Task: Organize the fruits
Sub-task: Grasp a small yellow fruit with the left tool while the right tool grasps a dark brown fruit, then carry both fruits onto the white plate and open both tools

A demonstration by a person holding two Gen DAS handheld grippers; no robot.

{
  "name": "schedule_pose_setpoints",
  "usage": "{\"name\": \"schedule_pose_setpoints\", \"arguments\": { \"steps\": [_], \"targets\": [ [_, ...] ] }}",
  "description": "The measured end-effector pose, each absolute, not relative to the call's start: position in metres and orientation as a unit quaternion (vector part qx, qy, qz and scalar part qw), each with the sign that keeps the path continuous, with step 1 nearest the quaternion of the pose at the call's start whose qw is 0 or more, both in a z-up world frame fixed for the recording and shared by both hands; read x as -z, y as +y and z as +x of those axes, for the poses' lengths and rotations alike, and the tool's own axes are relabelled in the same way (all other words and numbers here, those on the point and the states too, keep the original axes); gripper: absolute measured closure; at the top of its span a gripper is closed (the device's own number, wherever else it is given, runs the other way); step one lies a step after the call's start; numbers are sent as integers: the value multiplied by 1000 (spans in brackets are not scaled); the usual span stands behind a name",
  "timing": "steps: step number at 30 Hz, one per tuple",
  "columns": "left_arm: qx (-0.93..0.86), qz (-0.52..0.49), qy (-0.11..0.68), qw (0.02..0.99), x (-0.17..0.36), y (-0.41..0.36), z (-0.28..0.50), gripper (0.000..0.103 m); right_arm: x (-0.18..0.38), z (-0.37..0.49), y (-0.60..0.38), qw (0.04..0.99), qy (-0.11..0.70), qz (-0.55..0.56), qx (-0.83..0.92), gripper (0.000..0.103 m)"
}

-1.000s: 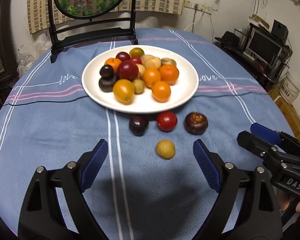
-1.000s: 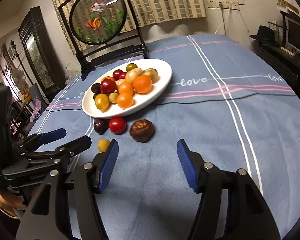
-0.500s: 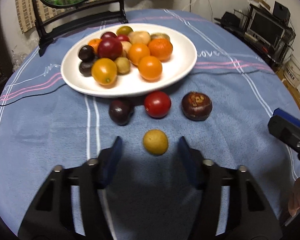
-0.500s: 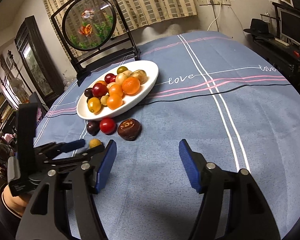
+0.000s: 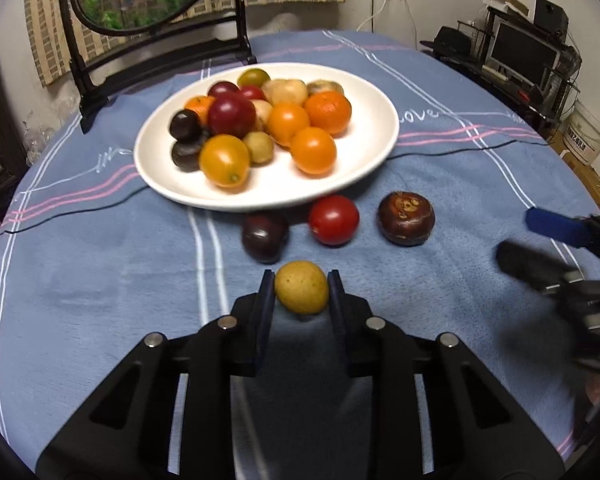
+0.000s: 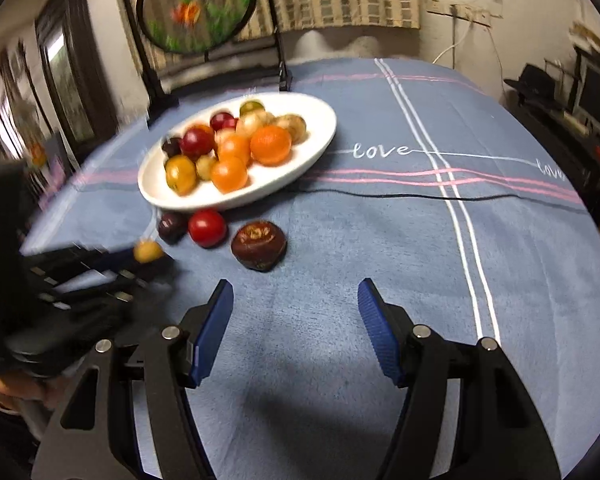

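The left gripper (image 5: 301,284), spread a second ago, is now pinching the yellow fruit (image 5: 301,287) on the worktop (image 5: 100,264), at six o'clock from the plate (image 5: 364,160). The right gripper (image 6: 296,320) is hanging spread.

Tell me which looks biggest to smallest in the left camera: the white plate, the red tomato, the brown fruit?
1. White plate
2. Brown fruit
3. Red tomato, only slightly smaller than the brown fruit, so nearly a tie.

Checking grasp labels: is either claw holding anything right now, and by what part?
Left claw is shut on the small yellow fruit, its fingers pinching the fruit's left and right sides. Right claw is open, holding nothing.
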State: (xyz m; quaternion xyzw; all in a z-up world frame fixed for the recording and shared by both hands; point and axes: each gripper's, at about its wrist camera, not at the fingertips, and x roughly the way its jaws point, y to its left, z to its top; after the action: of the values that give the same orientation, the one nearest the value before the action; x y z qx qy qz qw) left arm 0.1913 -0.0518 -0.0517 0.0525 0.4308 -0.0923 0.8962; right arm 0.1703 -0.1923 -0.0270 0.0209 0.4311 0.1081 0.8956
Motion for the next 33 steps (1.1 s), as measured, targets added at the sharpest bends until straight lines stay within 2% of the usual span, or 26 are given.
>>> {"name": "schedule_pose_setpoints", "arguments": {
  "steps": [15, 17, 19, 33],
  "targets": [
    [93, 16, 423, 901, 44, -14, 197, 76, 52, 221, -144, 874, 472, -46, -104, 38],
    [94, 14, 425, 900, 45, -14, 199, 76, 56, 225, -140, 872, 475, -56, -101, 54],
    [94, 13, 427, 899, 47, -14, 200, 76, 59, 230, -139, 871, 478, -58, -95, 59],
    [90, 14, 424, 901, 39, -15, 195, 76, 40, 210, -163, 886, 454, -22, -93, 60]
  ]
}}
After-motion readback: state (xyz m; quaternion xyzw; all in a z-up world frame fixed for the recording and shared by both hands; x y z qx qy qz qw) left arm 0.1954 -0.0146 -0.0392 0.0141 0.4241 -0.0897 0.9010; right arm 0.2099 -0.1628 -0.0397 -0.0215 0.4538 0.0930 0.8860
